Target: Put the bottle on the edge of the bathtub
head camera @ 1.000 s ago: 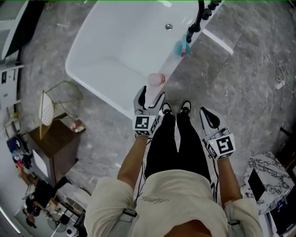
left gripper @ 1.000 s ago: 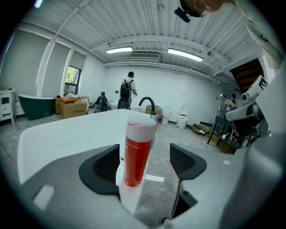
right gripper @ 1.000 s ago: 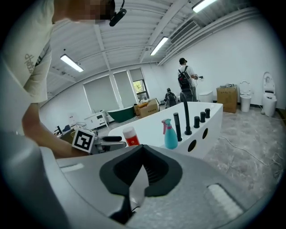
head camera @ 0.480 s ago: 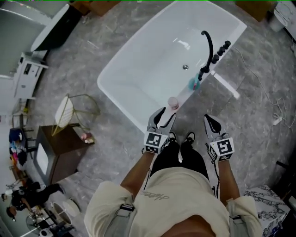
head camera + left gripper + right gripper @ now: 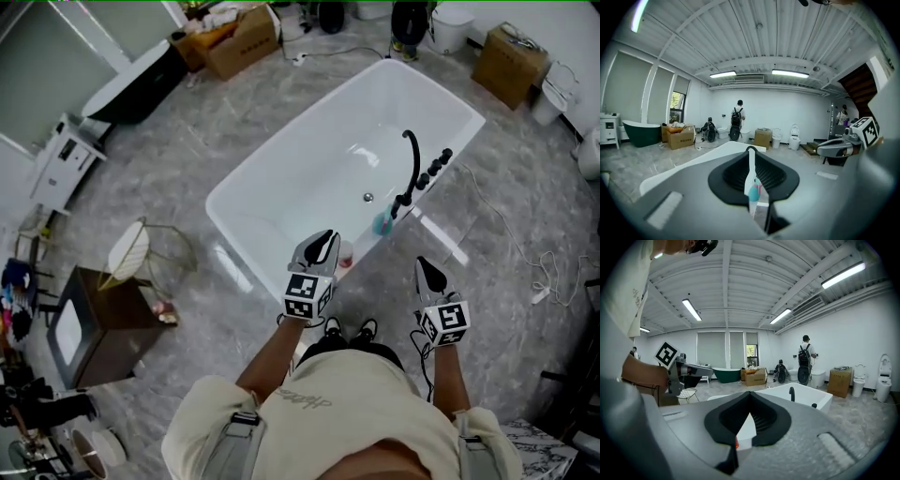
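Nearest the lens, from overhead: a cream short-sleeved shirt [image 5: 337, 412] and two bare forearms above a grey marbled floor [image 5: 525, 216]. In the left hand, the left tool [image 5: 321, 244], closing, tips all but together, nothing between them, only a thin slit of background showing through. In the right hand, the right tool [image 5: 427, 272], level with the other and well apart from it, tips together, gripping nothing.

Just beside the left tool's tip, outside its jaws, on the near rim of a white freestanding bathtub [image 5: 281, 169]: the small pale bottle with a pink cap [image 5: 345, 253], too small to judge whether fully upright. Farther along the same rim, a teal container [image 5: 382, 223] at the foot of a black curved tub faucet [image 5: 411, 164].

Left of the tub, a gold wire chair with a white seat [image 5: 131, 255] next to a dark-brown wooden side cabinet [image 5: 103, 323]. Right of the tub, a white cable [image 5: 534, 272] trailing over the floor.

Beyond the tub's far end, a brown cardboard box [image 5: 239, 37], a second cardboard box [image 5: 509, 61] at the upper right, and a dark-green tub [image 5: 635, 131] by the windows. Against the white back wall, a person with a black backpack [image 5: 736, 112], standing.
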`<state>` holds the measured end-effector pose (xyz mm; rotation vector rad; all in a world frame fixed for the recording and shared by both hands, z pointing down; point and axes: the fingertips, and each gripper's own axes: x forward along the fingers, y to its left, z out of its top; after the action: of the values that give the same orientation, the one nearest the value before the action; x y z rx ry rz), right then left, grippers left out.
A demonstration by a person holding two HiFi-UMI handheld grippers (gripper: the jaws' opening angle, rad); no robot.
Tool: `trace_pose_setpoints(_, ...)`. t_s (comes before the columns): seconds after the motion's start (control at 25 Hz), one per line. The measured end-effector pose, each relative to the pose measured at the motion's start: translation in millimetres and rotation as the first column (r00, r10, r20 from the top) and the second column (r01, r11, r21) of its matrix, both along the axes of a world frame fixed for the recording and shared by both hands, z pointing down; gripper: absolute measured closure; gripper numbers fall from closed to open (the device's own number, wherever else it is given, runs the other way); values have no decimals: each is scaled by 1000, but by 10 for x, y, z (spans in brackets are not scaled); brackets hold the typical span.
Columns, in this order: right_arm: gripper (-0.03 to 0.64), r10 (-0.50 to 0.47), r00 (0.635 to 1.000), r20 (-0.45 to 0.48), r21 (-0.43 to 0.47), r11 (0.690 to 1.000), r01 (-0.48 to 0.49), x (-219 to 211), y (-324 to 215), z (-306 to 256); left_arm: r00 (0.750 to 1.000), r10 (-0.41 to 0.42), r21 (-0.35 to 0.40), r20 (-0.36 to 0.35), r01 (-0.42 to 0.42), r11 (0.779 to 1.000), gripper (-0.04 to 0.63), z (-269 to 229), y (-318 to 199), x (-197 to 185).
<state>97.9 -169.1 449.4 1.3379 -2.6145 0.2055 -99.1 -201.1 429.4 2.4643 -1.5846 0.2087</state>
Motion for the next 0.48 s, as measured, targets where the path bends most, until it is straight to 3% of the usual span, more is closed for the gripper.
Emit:
trace_pose_setpoints(0.12, 617, 0, 1000, 22, 28, 1000, 0, -13, 7, -169, 1000, -11, 22, -4, 12, 1000, 579, -154, -23, -38)
trace_pose_setpoints(0.48, 617, -40, 999, 30, 129, 991, 36, -136, -32, -669, 1000, -18, 83, -8, 18, 996, 578, -579, -25, -181)
